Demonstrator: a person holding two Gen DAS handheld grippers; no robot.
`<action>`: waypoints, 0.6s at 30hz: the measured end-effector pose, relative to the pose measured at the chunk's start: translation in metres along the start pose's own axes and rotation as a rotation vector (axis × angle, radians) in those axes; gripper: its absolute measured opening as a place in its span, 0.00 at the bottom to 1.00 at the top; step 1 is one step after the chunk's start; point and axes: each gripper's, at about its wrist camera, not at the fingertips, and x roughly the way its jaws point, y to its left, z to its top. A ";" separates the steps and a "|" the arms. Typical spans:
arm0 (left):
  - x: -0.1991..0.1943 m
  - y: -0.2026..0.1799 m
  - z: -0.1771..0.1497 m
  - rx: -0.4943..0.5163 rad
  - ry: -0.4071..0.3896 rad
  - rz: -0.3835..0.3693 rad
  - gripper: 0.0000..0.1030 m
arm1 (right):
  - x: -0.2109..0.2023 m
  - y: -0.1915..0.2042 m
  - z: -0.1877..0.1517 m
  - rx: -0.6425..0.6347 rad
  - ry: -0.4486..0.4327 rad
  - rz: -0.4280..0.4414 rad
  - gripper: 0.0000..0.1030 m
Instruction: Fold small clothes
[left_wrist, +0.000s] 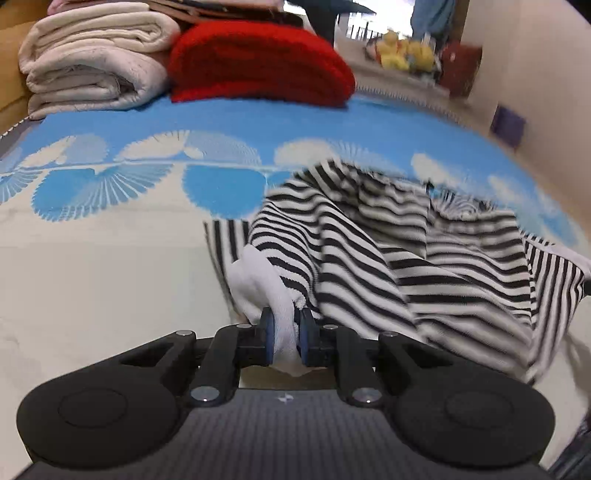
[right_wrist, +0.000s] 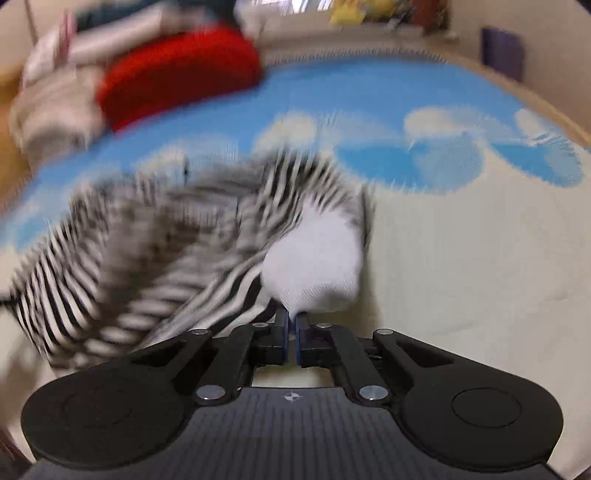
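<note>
Two grippers pinch one black-and-white striped garment (left_wrist: 388, 240) by its white trim, bunched and creased above the blue-and-cream bedspread (left_wrist: 110, 258) near its front edge: left gripper (left_wrist: 287, 338) clamped on one end, right gripper (right_wrist: 291, 332) clamped on the other, blurred.

The striped garment (left_wrist: 388, 251) is soft knit cloth with a white ribbed cuff. The left gripper (left_wrist: 287, 341) is matt black plastic with shiny metal pins. The red blanket (left_wrist: 258, 62) looks fuzzy.
</note>
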 end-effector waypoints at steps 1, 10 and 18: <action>0.002 0.007 -0.001 -0.015 0.015 0.014 0.13 | -0.005 -0.011 0.003 0.034 -0.042 -0.007 0.01; -0.007 0.007 -0.017 0.010 0.073 0.108 0.05 | -0.007 -0.033 0.003 0.142 0.043 -0.056 0.01; 0.017 0.012 -0.027 0.083 0.157 0.169 0.05 | 0.022 -0.055 -0.001 0.186 0.197 -0.145 0.01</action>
